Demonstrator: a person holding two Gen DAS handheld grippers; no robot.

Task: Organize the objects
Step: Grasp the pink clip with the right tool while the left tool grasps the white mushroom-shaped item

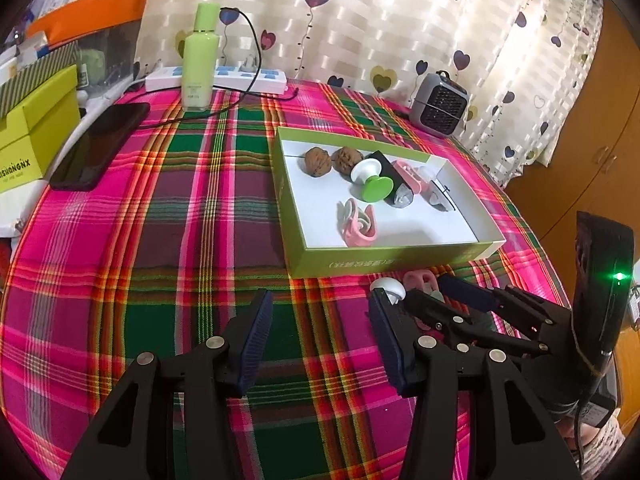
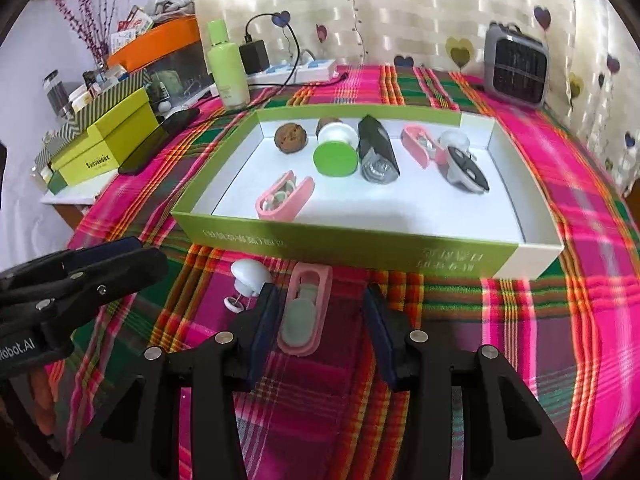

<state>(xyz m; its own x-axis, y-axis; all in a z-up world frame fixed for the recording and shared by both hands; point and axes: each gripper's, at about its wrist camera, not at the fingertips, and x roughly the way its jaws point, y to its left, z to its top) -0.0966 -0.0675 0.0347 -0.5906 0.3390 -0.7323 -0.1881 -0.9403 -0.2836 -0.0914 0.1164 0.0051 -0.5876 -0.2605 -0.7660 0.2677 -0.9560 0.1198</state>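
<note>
From the left wrist camera we see our left gripper (image 1: 320,340) low over a pink, green and red plaid tablecloth (image 1: 180,220), its jaws spread wide with nothing between them. Ahead sits a shallow green box (image 1: 288,200) with a white floor. Inside lie two walnuts (image 1: 318,162), a white and green suction knob (image 1: 370,182), a black cylinder (image 1: 390,184), a pink clip (image 1: 358,226) near the front wall, and another pink piece behind the cylinder. To the right our right gripper (image 1: 424,300) reaches in just outside the box's front wall, beside a small white knob (image 1: 388,288). At the back stand a green bottle (image 1: 200,56), a white power strip (image 1: 216,78), a dark phone (image 1: 100,144) and a small grey heater (image 1: 440,104).

From the right wrist camera we see the right gripper (image 2: 320,340), its jaws open around a pink clip holder (image 2: 304,312) that lies flat on the cloth, close to the left finger and apart from the right one. The white knob (image 2: 250,278) sits just left of the left finger. The green box (image 2: 360,248) lies directly beyond, holding the same items. The left gripper (image 2: 100,264) shows at the left edge; from here we cannot tell its jaw state.
</note>
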